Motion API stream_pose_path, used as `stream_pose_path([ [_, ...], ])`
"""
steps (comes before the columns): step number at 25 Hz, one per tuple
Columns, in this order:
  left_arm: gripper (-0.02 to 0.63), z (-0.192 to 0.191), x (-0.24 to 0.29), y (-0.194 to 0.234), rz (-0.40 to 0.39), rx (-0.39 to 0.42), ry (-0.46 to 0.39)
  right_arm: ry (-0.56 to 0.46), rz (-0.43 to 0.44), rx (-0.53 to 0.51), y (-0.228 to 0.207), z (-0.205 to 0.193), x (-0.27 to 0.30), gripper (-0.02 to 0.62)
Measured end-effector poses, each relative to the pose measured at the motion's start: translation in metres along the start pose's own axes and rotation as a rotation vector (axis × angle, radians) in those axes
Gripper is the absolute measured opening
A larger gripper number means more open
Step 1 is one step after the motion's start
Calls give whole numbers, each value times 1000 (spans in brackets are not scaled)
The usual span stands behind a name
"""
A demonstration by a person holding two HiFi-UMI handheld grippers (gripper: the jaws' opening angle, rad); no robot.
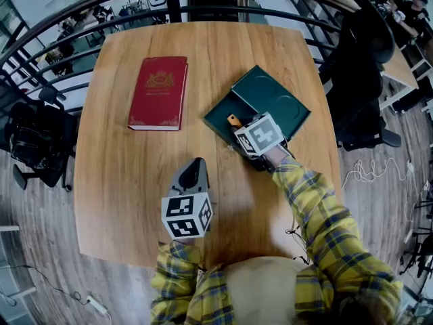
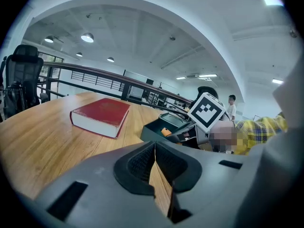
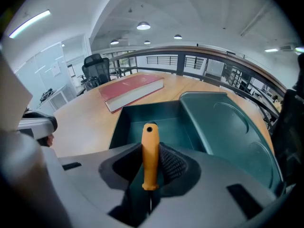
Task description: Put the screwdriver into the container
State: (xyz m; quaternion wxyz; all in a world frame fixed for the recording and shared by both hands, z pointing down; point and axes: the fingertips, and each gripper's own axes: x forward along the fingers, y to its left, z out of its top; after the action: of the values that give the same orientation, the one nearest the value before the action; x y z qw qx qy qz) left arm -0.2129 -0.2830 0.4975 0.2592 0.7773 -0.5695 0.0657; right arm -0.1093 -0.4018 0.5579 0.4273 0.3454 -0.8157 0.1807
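An orange-handled screwdriver [image 3: 150,156] is held between the jaws of my right gripper [image 3: 151,167], handle pointing forward over the near rim of the dark green container [image 3: 142,120]. From above, the orange handle [image 1: 233,120] pokes into the container [image 1: 220,117] just past my right gripper [image 1: 252,141]. The container's lid [image 1: 277,100] lies open to its right. My left gripper [image 1: 192,175] hovers over bare wood nearer the person, jaws shut with nothing between them [image 2: 156,167]. It sees the container [image 2: 159,129] ahead.
A red hardcover book [image 1: 159,91] lies on the wooden table [image 1: 122,168] to the left of the container. A metal railing [image 1: 81,19] curves round the far side. Office chairs stand at left [image 1: 34,141] and right [image 1: 362,80].
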Motion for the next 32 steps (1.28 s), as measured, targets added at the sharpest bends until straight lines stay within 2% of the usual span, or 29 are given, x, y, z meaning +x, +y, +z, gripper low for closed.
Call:
stream_pose_path([
  [22, 12, -4, 1, 7, -18, -48, 14, 68, 18, 9, 0, -12, 17, 163],
  [32, 12, -4, -1, 8, -32, -63, 15, 66, 29, 27, 0, -14, 17, 163],
])
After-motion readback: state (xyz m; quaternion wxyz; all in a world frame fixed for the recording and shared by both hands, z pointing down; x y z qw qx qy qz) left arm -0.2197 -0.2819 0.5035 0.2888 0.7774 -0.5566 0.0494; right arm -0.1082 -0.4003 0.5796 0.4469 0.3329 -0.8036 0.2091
